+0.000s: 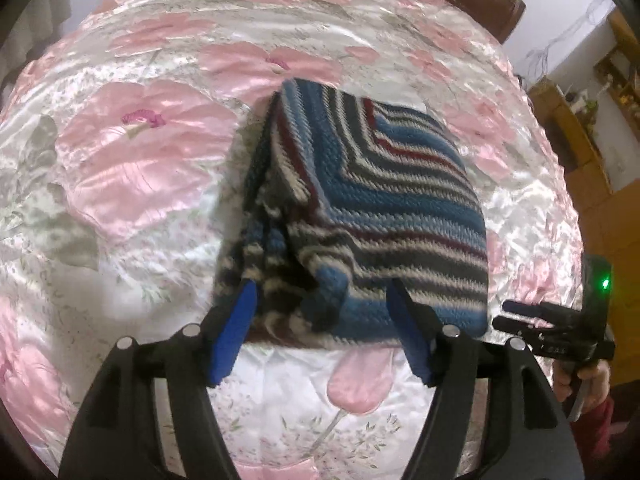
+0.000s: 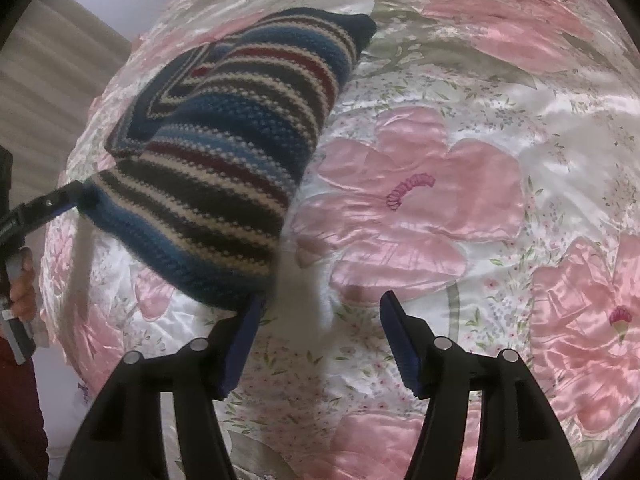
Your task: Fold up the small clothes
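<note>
On the floral bed quilt (image 1: 152,168) lies the striped knit (image 1: 372,208), folded into a thick square. Left gripper (image 1: 322,300) fingers spread wide, straddling its near edge, gripping nothing. Right gripper (image 2: 320,312) also spread, empty, just off the knit's near right corner. Left is closer; knit lies straight ahead of it.

I'm seeing the striped knit (image 1: 372,200) hiding its folded underlayers; my left gripper's (image 1: 322,308) bases are running off-frame.
</note>
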{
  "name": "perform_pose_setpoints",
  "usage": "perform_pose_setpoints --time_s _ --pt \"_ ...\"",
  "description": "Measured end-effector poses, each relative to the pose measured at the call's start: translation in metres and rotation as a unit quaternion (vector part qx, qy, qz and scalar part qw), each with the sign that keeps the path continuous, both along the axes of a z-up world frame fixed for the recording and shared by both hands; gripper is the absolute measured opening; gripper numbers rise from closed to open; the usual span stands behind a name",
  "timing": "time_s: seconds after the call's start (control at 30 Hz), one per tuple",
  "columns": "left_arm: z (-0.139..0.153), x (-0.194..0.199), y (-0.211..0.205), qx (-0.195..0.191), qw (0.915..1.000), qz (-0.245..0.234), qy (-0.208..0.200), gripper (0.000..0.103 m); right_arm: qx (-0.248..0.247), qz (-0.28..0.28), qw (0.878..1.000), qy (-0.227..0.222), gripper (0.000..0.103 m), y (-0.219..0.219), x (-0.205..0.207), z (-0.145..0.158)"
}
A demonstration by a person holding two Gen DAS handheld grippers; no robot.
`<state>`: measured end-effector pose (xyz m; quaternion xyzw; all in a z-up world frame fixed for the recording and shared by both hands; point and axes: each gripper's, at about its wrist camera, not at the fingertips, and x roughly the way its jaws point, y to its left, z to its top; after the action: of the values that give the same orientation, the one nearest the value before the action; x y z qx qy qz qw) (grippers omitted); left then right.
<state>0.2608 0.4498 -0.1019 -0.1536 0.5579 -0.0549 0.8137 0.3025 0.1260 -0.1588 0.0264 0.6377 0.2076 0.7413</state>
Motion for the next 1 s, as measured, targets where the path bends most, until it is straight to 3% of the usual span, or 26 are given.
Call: perform_pose_setpoints --time_s 0.1,0.17,0.23,0.43,0.5,0.67,1.0 --pt "-0.011 0.005 -0.008 0.023 0.9996 -0.012 0.013 0.057 -0.003 0.003 1.0 0.0 0.063 0.003 -0.002 0.001" --pt "-0.022 0.007 -0.007 0.022 0.9992 -0.01 0.031 0.017 -0.004 0.0 1.0 0.001 0.063 0.003 -0.001 0.001" --pt "-0.026 0.005 -0.001 -0.001 0.9995 0.0 0.033 0.012 -0.004 -0.003 1.0 0.003 0.063 0.002 0.0 0.001" --pt "0.002 -0.009 0.025 -0.011 0.9998 0.008 -0.017 0.01 -0.002 0.004 1.0 0.002 0.063 0.004 0.0 0.0" --pt "-0.002 -0.01 0.03 -0.006 0.9999 0.008 -0.011 0.01 0.0 0.006 1.0 0.002 0.063 0.005 0.0 -0.001" --pt "-0.05 -0.003 0.027 0.015 0.9993 0.004 0.033 0.011 0.012 0.002 1.0 0.012 0.063 0.009 0.001 -0.005" --pt "-0.05 -0.001 0.031 0.004 0.9995 -0.002 0.03 0.012 0.045 -0.01 0.998 0.03 0.063 0.025 0.008 -0.005"
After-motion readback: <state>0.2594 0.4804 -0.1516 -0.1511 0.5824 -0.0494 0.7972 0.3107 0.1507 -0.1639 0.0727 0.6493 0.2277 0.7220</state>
